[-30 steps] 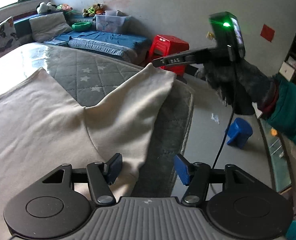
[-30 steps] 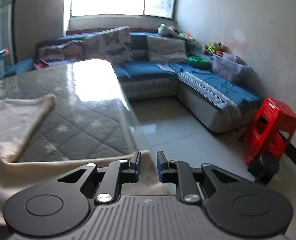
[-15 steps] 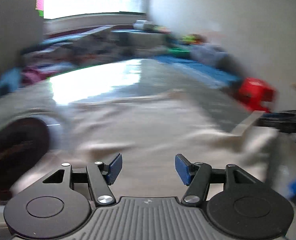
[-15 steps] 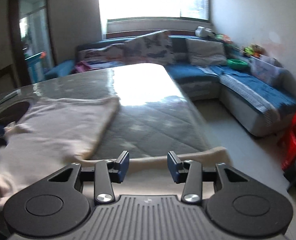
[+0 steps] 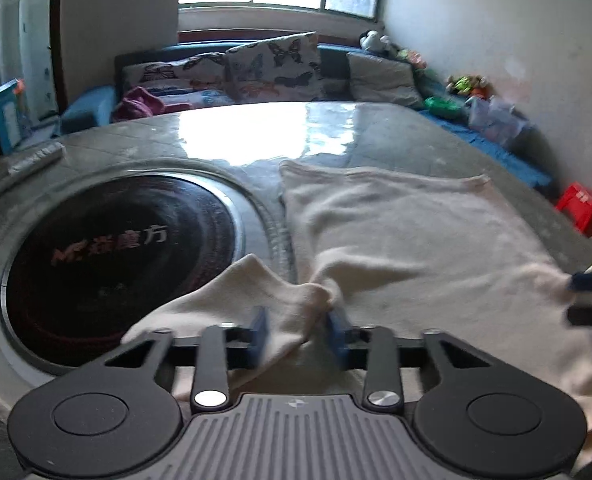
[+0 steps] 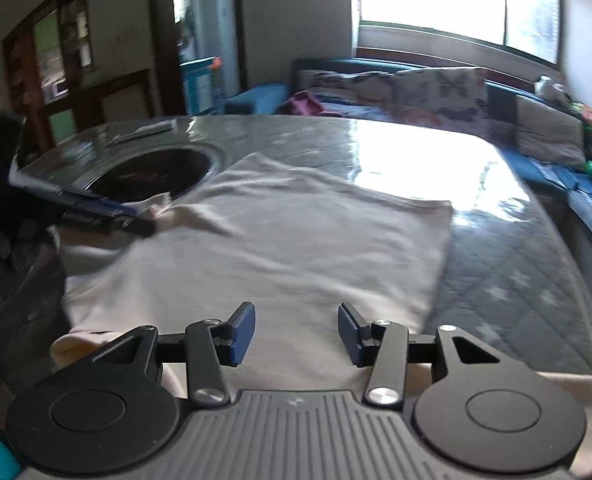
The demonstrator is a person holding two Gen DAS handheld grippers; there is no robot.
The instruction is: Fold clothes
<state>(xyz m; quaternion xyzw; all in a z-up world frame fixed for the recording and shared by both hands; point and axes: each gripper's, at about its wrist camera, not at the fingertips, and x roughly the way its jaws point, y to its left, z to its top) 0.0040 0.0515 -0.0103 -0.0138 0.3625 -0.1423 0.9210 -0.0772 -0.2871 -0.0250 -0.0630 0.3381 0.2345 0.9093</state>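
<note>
- A cream garment (image 5: pixel 407 232) lies spread on the grey quilted table (image 5: pixel 375 128), its far edge toward the sofa (image 5: pixel 280 64) under the window.
- The left gripper (image 5: pixel 297 334) has just been closing, and a bunched fold of the garment sits between its blue pads (image 5: pixel 259 332); the right pad touches the cloth, but whether both press on it I cannot tell.
- That fold rises in a small peak just beside the round black hob (image 5: pixel 120 256) set into the table, and one flap of cloth overlaps the hob's rim.
- The right gripper (image 6: pixel 296 334) has just been opening; its jaws stand apart over the near part of the garment (image 6: pixel 296 240) with nothing between them.
- From the right view, the left gripper (image 6: pixel 136 220) shows side-on at the left edge, its tip at a corner of the cloth near the hob (image 6: pixel 152 172).
- A red stool (image 5: pixel 587 212) stands on the floor beyond the table's right edge.
</note>
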